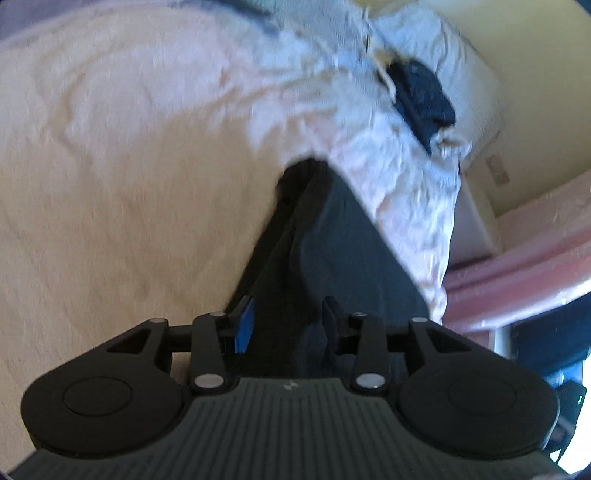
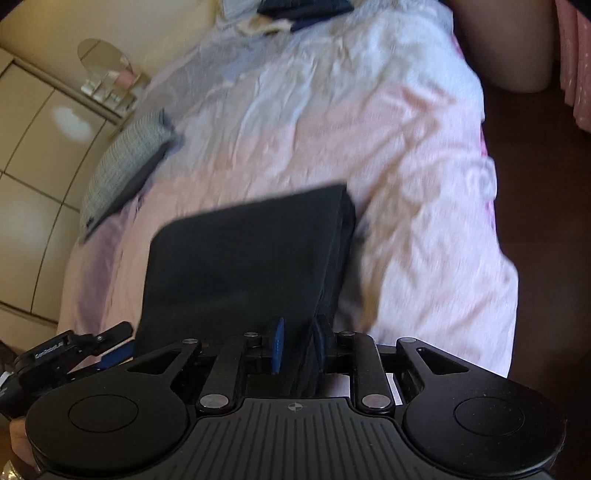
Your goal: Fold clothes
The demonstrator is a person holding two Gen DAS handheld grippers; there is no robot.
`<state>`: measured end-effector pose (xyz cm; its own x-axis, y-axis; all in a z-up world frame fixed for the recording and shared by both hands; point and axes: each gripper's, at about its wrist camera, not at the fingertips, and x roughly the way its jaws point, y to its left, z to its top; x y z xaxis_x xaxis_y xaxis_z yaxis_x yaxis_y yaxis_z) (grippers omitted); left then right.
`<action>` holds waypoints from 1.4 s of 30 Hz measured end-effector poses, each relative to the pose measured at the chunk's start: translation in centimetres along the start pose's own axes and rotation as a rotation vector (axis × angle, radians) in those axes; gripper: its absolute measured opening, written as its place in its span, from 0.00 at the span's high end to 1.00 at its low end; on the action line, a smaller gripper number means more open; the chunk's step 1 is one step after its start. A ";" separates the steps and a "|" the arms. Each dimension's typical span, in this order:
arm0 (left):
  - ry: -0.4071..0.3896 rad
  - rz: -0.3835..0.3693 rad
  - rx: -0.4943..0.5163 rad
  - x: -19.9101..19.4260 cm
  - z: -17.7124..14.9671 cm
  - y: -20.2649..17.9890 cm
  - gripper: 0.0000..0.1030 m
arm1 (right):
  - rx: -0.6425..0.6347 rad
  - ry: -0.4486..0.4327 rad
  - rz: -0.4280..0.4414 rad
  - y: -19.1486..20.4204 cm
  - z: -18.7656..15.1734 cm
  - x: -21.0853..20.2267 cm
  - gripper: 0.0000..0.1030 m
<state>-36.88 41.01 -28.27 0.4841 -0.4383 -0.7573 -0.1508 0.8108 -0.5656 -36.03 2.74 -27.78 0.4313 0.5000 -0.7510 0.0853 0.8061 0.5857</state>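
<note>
A dark folded garment (image 2: 243,266) lies stretched over the pink-and-white bed sheet (image 2: 406,147), its near edge lifted towards me. My right gripper (image 2: 299,345) is shut on the garment's right-hand folded edge, with cloth filling the gap between the blue pads. In the left wrist view the same dark garment (image 1: 332,240) runs away in a narrowing strip, and my left gripper (image 1: 287,321) is shut on its near end. The left gripper (image 2: 118,345) also shows at the lower left of the right wrist view, at the garment's other corner.
A grey patterned folded piece (image 2: 125,166) sits on the bed's left side. Dark blue folded clothes (image 2: 306,9) rest at the far end, also seen as dark blue clothes (image 1: 424,96). A cream wardrobe (image 2: 29,147) stands left; dark floor (image 2: 535,221) runs along the bed's right edge.
</note>
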 end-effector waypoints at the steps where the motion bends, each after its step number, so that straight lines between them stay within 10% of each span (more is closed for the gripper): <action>1: 0.004 -0.013 0.008 0.1 -0.5 0.1 0.81 | 0.007 -0.006 0.016 -0.1 -0.3 0.0 0.80; 5: -0.056 -0.034 0.046 -0.7 -1.1 0.6 0.95 | -0.032 -0.039 0.057 -0.2 -0.7 -0.3 0.95; 15: -0.104 0.072 0.118 -1.6 -1.6 0.3 0.81 | -0.151 -0.021 -0.002 0.7 -2.1 1.0 0.91; 20: -0.212 0.124 0.144 -6.2 -2.4 -2.1 0.96 | -0.339 -0.096 -0.054 3.5 -2.2 -2.0 0.89; 26: -0.101 0.168 0.377 -2.7 -4.8 -4.8 1.00 | -0.519 -0.038 -0.013 7.0 -5.7 -0.3 0.89; 34: -0.051 0.204 0.369 -0.5 -5.0 -1.9 0.99 | -0.566 0.074 -0.040 7.4 -7.9 3.4 0.90; 42: -0.170 0.150 0.472 -1.1 2.0 -7.7 1.00 | -0.464 -0.170 -0.108 8.3 -1.2 1.6 0.89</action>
<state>-34.53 36.08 -22.42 0.6261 -0.2661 -0.7329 0.1562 0.9637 -0.2165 -35.70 10.63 -24.49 0.5858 0.3781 -0.7169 -0.2534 0.9256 0.2811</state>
